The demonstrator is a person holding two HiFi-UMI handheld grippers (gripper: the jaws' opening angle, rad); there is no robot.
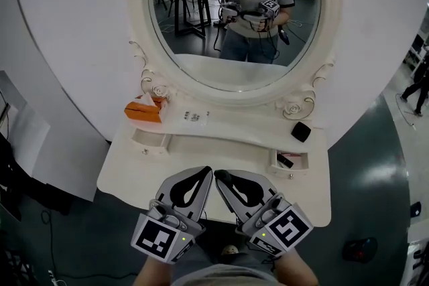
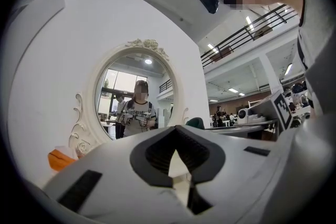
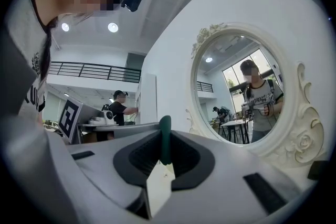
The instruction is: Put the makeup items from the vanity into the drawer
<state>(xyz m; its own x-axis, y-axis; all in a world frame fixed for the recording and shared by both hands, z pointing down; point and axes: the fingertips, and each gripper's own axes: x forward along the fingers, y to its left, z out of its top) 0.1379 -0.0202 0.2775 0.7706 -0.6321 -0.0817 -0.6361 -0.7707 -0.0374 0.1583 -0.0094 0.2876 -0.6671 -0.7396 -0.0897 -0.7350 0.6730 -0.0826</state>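
Both grippers hang side by side over the front edge of the white vanity (image 1: pixel 134 177). My right gripper (image 1: pixel 236 189) (image 3: pixel 164 162) is shut on a slim dark green stick-like makeup item (image 3: pixel 165 136), which stands up between the pads; its dark tip (image 1: pixel 224 177) pokes out in the head view. My left gripper (image 1: pixel 191 191) (image 2: pixel 178 160) is shut with nothing in it. A small drawer (image 1: pixel 290 162) stands open at the vanity's right with a dark item inside. Another small drawer (image 1: pixel 149 142) is open at the left. A black item (image 1: pixel 301 131) lies on the top at the right.
An oval mirror (image 1: pixel 234 10) in an ornate white frame rises behind the vanity and reflects a person holding both grippers. An orange tissue pack (image 1: pixel 143 110) sits at the back left, with small pale items (image 1: pixel 194 117) beside it. Dark floor surrounds the vanity.
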